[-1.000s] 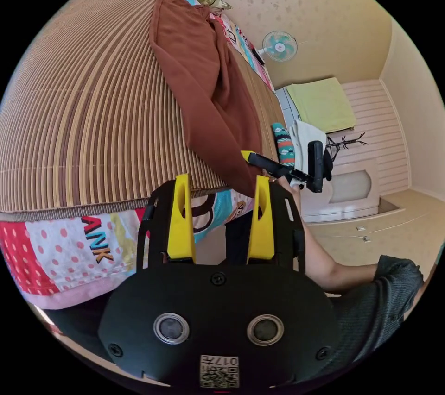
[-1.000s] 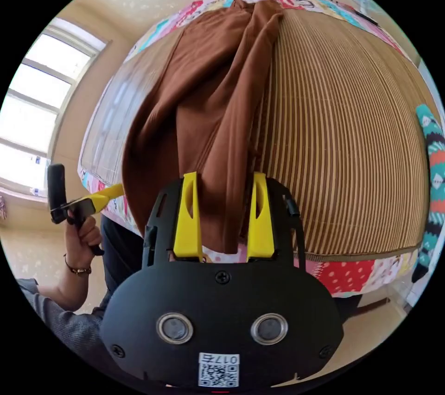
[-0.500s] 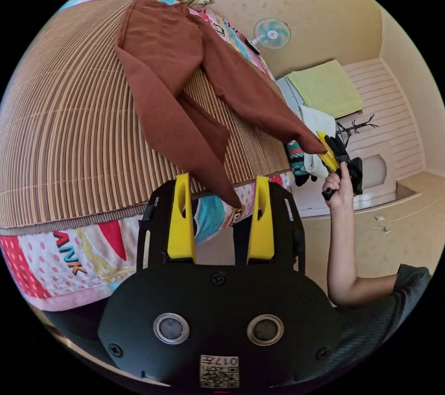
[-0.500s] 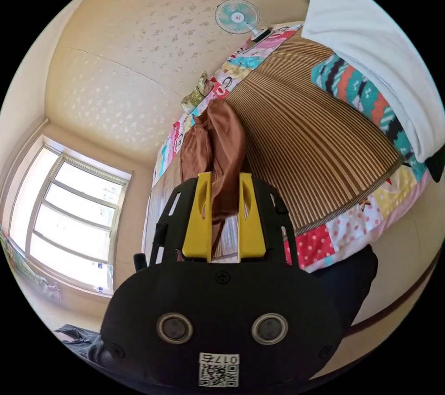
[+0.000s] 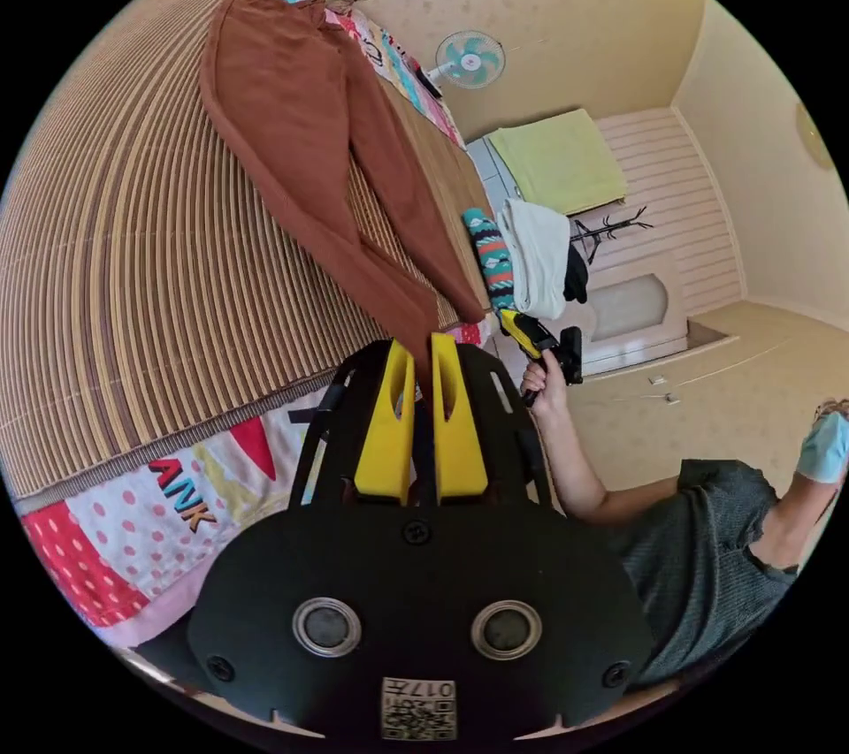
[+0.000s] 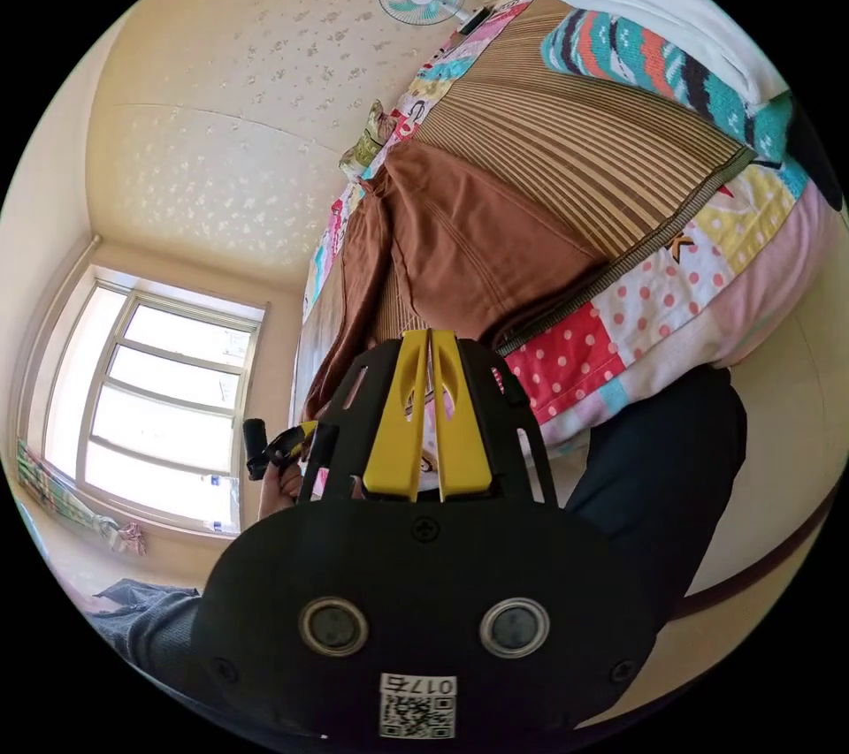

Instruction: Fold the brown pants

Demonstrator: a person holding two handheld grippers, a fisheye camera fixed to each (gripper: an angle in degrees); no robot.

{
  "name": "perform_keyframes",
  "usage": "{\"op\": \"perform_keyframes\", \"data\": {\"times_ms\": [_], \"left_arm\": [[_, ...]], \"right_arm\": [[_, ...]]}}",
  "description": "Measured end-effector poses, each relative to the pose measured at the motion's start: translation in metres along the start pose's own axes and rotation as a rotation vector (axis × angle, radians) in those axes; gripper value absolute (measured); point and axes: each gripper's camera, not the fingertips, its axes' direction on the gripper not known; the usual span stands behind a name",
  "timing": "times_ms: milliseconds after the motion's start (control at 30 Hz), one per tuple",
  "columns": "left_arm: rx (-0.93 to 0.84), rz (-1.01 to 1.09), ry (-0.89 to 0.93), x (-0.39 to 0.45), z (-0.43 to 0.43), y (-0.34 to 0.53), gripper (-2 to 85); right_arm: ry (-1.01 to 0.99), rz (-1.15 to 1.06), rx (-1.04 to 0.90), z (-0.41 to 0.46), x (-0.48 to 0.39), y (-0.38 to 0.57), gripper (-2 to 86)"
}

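Yellow jaws of the left gripper pinch one leg hem of the brown pants; the right gripper clamps the other hem — the pants lie spread on the bamboo mat, waistband far.

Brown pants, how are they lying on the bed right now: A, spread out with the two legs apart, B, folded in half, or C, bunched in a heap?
A: in the left gripper view the brown pants lie flat on the striped bed mat, the legs splitting toward the bed's near edge.
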Motion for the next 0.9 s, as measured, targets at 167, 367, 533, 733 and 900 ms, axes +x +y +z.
{"op": "perform_keyframes", "data": {"times_ms": [167, 367, 533, 733, 900], "left_arm": [[0.208, -0.221, 0.009, -0.052, -0.091, 0.074, 0.4], [0.12, -0.39, -0.377, -0.067, -0.114, 0.105, 8.5], [0.248, -0.357, -0.388, -0.064, -0.135, 0.096, 13.7], [0.056, -0.373, -0.248, -0.097, -0.104, 0.067, 10.4], [-0.026, -0.121, -0.034, -0.072, -0.087, 0.062, 0.6]], "right_arm": [[-0.015, -0.072, -0.094, 0.036, -0.015, -0.007, 1.5], [-0.069, -0.213, -0.319, 0.111, -0.059, 0.006, 4.6], [0.023, -0.354, -0.468, 0.17, -0.091, 0.039, 9.1], [0.078, -0.451, -0.574, 0.201, -0.095, 0.044, 6.5], [-0.211, -0.547, -0.618, 0.175, -0.092, 0.017, 2.0]]}}
